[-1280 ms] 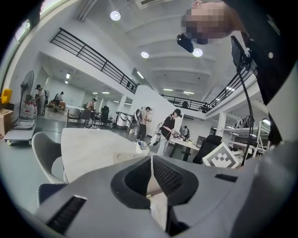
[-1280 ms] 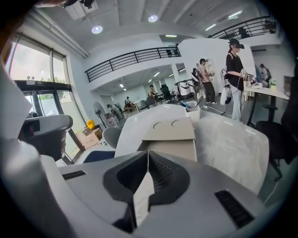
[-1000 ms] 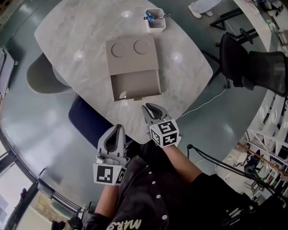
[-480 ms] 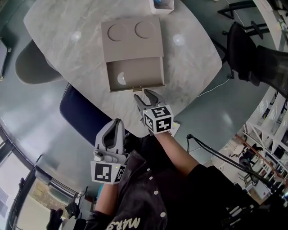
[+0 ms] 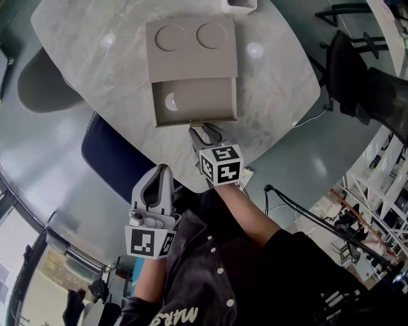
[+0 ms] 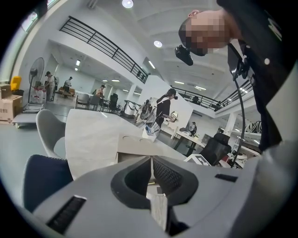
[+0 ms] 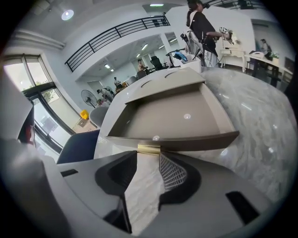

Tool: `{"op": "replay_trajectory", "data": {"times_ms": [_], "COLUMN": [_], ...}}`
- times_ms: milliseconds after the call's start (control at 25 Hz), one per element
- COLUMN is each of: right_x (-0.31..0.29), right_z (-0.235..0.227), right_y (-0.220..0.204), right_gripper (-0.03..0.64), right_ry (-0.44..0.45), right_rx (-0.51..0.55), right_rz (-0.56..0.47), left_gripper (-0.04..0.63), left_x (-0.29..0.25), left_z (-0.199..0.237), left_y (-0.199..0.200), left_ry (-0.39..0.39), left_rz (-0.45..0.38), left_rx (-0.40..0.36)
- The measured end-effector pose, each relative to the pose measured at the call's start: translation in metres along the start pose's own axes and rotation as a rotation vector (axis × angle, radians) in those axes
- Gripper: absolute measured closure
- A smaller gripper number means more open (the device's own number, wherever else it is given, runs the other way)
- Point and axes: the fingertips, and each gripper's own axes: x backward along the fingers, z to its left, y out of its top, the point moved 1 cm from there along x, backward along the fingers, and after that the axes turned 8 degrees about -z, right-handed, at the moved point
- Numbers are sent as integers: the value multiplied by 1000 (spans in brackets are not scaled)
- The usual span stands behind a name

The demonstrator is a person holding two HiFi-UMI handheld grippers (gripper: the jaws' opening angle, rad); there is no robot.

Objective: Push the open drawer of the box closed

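Note:
A taupe box [image 5: 191,57] lies on the marble table [image 5: 280,95], its drawer [image 5: 194,102] pulled out toward me and empty. A small brass handle [image 5: 196,123] sits on the drawer front. My right gripper [image 5: 204,132] is just short of that handle, open. In the right gripper view the handle [image 7: 149,149] lies at the tips of the right gripper [image 7: 149,156], untouched by the pads; the jaws have just been closing slightly with nothing gripped. My left gripper [image 5: 156,173] hangs back off the table near my body, shut. In its own view the left gripper [image 6: 151,160] shows only a thin slit.
A white cup [image 5: 239,5] with pens stands at the table's far edge. A dark blue chair [image 5: 108,159] is tucked under the near left edge, a grey chair [image 5: 41,83] at the left, a black chair [image 5: 357,83] at the right.
My right gripper has moved forward over the table up to the drawer handle, and its jaws stand wider than a second ago. The left gripper has sunk a little.

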Motion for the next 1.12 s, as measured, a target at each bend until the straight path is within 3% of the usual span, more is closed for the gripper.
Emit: {"op": "replay_trajectory", "data": {"times_ms": [600,1120], "right_x": [4,-17], "right_z": [2,-8], "right_y": [11,44], "right_gripper": [486,488], "right_ry": [-3,-15], "right_rx": [-7,2], "right_rz": [-8,-38], "left_gripper": [571,571], "left_x": [-5,-16], "left_z": [3,9], "left_y": [2,0], "left_ry": [5,23], "left_rz": [-2,14], "left_rx": [1,11]}}
